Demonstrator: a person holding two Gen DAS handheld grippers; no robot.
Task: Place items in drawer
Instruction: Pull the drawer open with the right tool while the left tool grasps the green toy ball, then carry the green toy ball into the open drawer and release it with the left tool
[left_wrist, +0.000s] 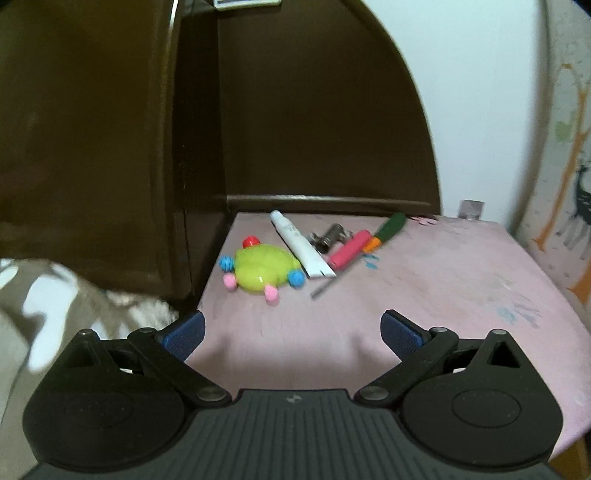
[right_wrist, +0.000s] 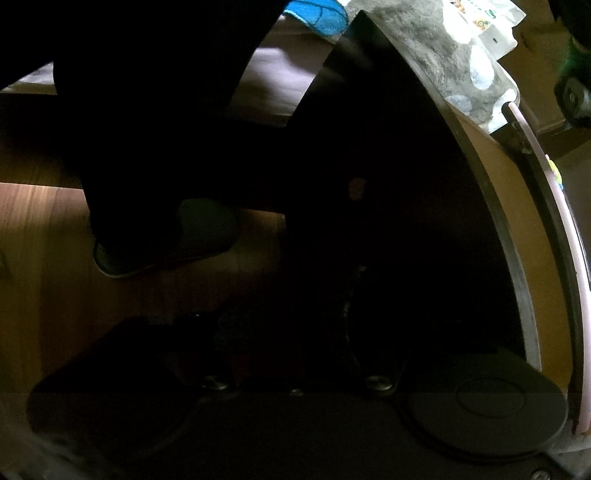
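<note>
1. The left gripper (left_wrist: 291, 332) is hanging over the near edge of the pink desk top (left_wrist: 461, 280). Its blue pads (left_wrist: 400, 334) are spread wide apart, and nothing is sitting between them.
2. All the things to put away are lying in a bunch near the far edge of the desk, closer to its far left corner. They are well ahead of the left gripper and a little to the left.
3. The green plastic turtle toy with pink and blue feet and a red knob (left_wrist: 264, 271) is lying nearest to the gripper.
4. The white squeeze tube (left_wrist: 301, 247) is lying just to the right of the turtle. Its long side is running from far left to near right.
5. A small grey metal part (left_wrist: 330, 236) is sitting behind the tube. The pink marker pen (left_wrist: 349, 249) and the screwdriver with a green and orange handle (left_wrist: 384, 230) are lying next to it, both slanting the other way.
6. I think the left gripper is the one to reach forward for the turtle.
7. The right gripper's picture is very dark. I cannot tell if that gripper is spread or pinching something.
8. It is looking into the dark wooden drawer (right_wrist: 491, 206), beside a dark shoe (right_wrist: 166, 236). I cannot tell what is lying inside the drawer.
</note>
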